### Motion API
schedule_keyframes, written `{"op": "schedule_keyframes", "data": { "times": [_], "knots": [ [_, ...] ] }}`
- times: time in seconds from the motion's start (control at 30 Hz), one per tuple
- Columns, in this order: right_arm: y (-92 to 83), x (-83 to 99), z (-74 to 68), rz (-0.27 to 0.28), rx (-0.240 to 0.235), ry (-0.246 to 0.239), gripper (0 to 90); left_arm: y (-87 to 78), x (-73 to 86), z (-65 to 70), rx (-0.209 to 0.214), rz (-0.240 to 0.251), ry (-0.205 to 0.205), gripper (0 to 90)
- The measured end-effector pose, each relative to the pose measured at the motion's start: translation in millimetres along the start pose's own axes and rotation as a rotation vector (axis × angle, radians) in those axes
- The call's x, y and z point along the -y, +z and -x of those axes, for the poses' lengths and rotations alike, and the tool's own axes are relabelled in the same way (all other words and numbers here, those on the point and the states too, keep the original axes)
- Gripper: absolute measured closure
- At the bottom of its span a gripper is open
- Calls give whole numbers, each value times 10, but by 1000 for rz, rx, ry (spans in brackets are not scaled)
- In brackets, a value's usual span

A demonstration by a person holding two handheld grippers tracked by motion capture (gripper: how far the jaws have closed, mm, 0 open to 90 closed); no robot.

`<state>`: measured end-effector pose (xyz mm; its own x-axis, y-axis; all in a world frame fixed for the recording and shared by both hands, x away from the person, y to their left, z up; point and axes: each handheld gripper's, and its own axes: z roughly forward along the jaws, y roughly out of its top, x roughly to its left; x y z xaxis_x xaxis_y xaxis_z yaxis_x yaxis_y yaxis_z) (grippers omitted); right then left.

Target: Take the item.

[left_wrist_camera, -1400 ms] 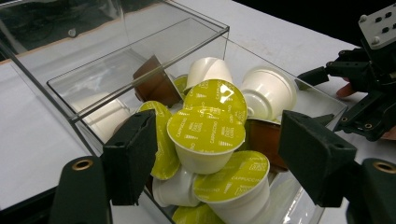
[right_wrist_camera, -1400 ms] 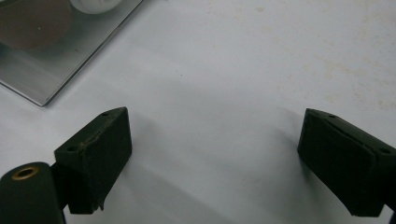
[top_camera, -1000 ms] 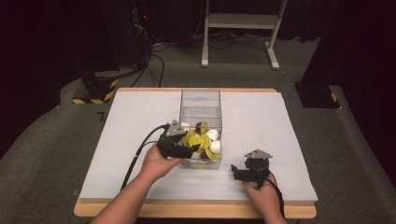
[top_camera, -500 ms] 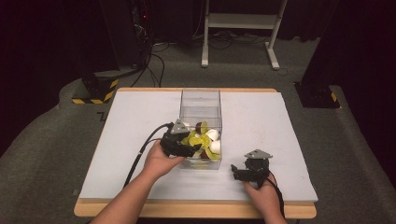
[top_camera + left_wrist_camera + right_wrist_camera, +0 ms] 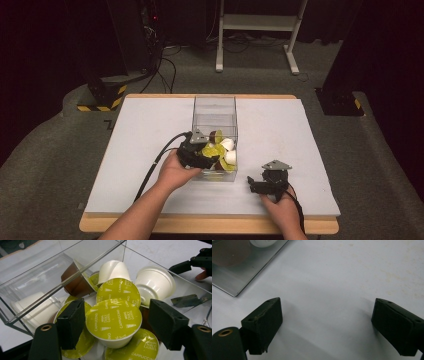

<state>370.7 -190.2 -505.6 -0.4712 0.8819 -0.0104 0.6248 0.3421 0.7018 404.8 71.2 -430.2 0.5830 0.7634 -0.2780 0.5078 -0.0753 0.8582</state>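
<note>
A clear plastic box stands on the white table. It holds several coffee capsules with yellow-green "Cappuccino" lids, white ones and a brown one. My left gripper reaches into the box's near end. It is open, its pads standing either side of a top yellow-green capsule with small gaps. My right gripper rests low over bare table right of the box, open with nothing between its pads.
The box's near corner lies just left of the right gripper. A cable trails from the left gripper across the table. Beyond the table are dark floor, a white stand and yellow-black striped bases.
My left gripper has moved slightly rightward, farther into the box over the capsules. The right gripper has stayed put.
</note>
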Motion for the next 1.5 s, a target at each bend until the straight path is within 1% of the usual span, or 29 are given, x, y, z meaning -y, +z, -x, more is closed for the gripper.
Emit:
{"op": "schedule_keyframes", "data": {
  "times": [0.17, 0.2, 0.37, 0.47, 0.5, 0.53, 0.73, 0.83, 0.9, 0.93, 1.03, 1.2, 1.27, 1.3, 1.37, 1.43, 1.47, 1.5],
  "knots": [
    [0, 0, 0, 0, 0, 0, 100, 27, 28, 17, -2, -13, 9, 311],
    [0, 0, 0, 0, 0, 0, 100, 34, 33, 23, -2, -9, 5, 314],
    [0, 0, 0, 0, 0, 0, 100, 30, 41, 16, -9, -7, 18, 340],
    [0, 0, 0, 0, 0, 0, 100, 35, 51, 25, -15, 4, 10, 357],
    [0, 0, 0, 0, 0, 0, 100, 33, 53, 21, -18, 2, 20, 360],
    [0, 0, 0, 0, 0, 0, 100, 36, 56, 26, -20, 5, 19, 363],
    [0, 0, 0, 0, -1, 1, 100, 39, 80, 35, -36, 1, 50, 372],
    [0, 0, -1, 1, 0, 1, 100, 40, 94, 42, -37, 14, 56, 376],
    [0, 0, -1, 1, 0, 1, 100, 35, 100, 40, -35, 17, 57, 378],
    [0, 0, -1, 0, -1, 1, 100, 35, 103, 44, -35, 22, 49, 378],
    [0, 0, -1, 1, 0, 1, 100, 26, 105, 38, -31, 24, 54, 378],
    [0, 0, -1, 0, -1, 1, 100, 4, 104, 28, -26, 37, 42, 379],
    [0, 0, -1, 1, 0, 1, 100, -1, 108, 33, -23, 49, 29, 379],
    [0, 0, -1, 1, 0, 1, 100, -10, 107, 28, -21, 46, 36, 379],
    [0, 0, -1, 0, -1, 1, 100, -21, 109, 32, -16, 53, 33, 380],
    [0, 0, -1, 1, 0, 1, 100, -37, 109, 26, -12, 48, 41, 379],
    [0, 0, -1, 1, 0, 1, 100, -38, 110, 32, -11, 58, 27, 379],
    [0, 0, -1, 1, 0, 1, 100, -44, 110, 33, -8, 60, 25, 379]
  ]
}}
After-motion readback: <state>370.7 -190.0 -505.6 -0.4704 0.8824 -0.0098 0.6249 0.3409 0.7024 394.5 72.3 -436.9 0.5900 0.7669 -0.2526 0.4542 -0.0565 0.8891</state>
